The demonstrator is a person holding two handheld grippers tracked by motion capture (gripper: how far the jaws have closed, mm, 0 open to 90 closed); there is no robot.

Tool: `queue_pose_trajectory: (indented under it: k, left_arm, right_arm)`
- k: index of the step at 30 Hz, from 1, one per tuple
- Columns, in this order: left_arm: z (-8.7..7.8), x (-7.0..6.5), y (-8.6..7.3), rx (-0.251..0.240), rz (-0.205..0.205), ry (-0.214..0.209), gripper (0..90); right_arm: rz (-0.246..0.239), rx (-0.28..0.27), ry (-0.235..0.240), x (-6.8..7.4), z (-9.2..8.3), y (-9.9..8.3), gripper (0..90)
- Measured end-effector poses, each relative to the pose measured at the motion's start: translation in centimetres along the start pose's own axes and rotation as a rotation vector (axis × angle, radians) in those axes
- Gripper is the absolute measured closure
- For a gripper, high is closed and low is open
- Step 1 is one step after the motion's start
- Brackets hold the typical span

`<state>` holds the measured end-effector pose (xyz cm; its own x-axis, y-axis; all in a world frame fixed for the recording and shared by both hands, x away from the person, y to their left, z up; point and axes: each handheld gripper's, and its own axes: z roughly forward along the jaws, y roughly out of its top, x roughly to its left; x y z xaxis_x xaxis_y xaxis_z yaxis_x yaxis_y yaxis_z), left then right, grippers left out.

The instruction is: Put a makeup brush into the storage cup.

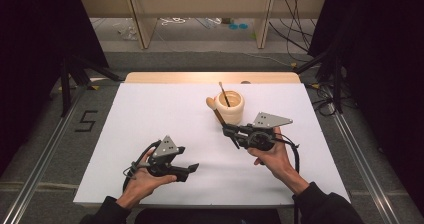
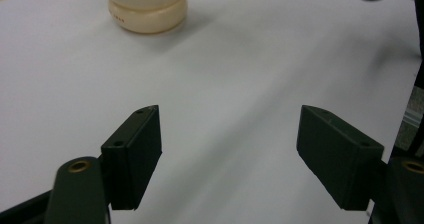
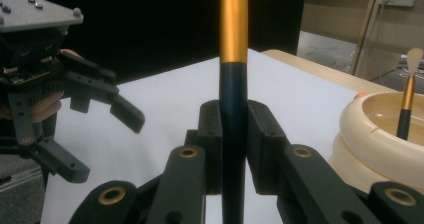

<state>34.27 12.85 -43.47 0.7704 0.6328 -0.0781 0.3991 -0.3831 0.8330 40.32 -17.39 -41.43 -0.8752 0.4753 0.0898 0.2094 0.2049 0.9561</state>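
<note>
On counter, left to right:
counter: flat white matte sheet over a pale wood top; wood edge shows along the far side.
left tongs: black, hard plastic, in the person's left hand, near the front edge. Jaws spread wide, nothing between them; in the left gripper view two blocky rectangular pads stand apart over bare white sheet. Grey three-cornered metal plate on top.
brush: slim round handle, black lower section, glossy orange-gold band above it, pale rounded tuft at the far end. Tilted, tuft just beside the holder's left wall; touching or not, cannot tell.
right tongs: black, in the right hand, just in front of the holder. Jaws pressed together, pinching the brush on its black section; seen close in the right gripper view, pads flat against both sides of the handle.
holder: cream, smooth, round, stacked-ring profile, open top; sits mid-counter toward the far side.
second brush: thin, dark handle, pale tip, standing tilted inside the holder.
</note>
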Motion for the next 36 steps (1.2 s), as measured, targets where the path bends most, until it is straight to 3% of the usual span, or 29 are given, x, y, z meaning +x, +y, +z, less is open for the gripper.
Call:
queue_pose_trajectory:
  k: [2, 5, 7, 14, 17, 19, 24, 26, 30, 36]
  left_arm:
    - [-0.1, 0.0, 0.7, -0.027, -0.023, 0.008, 25.8]
    - [-0.2, 0.1, 1.6, -0.049, -0.016, 0.008, 26.2]
    - [-0.3, 0.0, 2.3, -0.066, -0.021, 0.011, 26.2]
    - [-0.4, 0.0, 3.8, -0.095, -0.011, 0.006, 26.7]
    - [-0.1, -0.1, 3.9, -0.095, -0.012, 0.001, 26.7]
    - [0.2, -0.1, 3.8, -0.099, -0.009, -0.006, 27.1]
    - [1.2, -0.7, 3.6, -0.062, -0.006, -0.026, 28.0]
    - [1.8, -1.0, 3.5, -0.067, -0.023, -0.044, 29.2]
    - [2.7, -1.4, 3.3, -0.075, -0.050, -0.075, 31.5]
    - [3.5, -1.9, 3.4, -0.088, -0.052, -0.089, 34.7]
  right_arm:
    - [0.009, -0.016, 0.015, 0.1, 0.2, -0.1, 78.5]
    - [-0.018, -0.027, 0.009, 0.2, 0.4, -0.2, 78.5]
    - [0.001, -0.011, 0.026, 0.4, 0.4, -0.2, 78.6]
    - [-0.009, -0.002, 0.023, 0.5, 0.4, -0.3, 78.5]
    - [-0.025, -0.026, 0.009, 0.4, 0.5, -0.3, 78.5]
    - [0.004, -0.023, 0.020, 0.6, 0.5, -0.3, 78.5]
    - [0.014, -0.037, 0.026, 0.7, 0.7, -0.2, 78.5]
    - [-0.001, -0.055, 0.026, 0.6, 0.9, -0.2, 78.5]
    - [0.039, -0.066, 0.051, 1.0, 1.1, -0.2, 78.5]
    - [0.051, -0.084, 0.065, 1.2, 1.2, -0.2, 78.5]
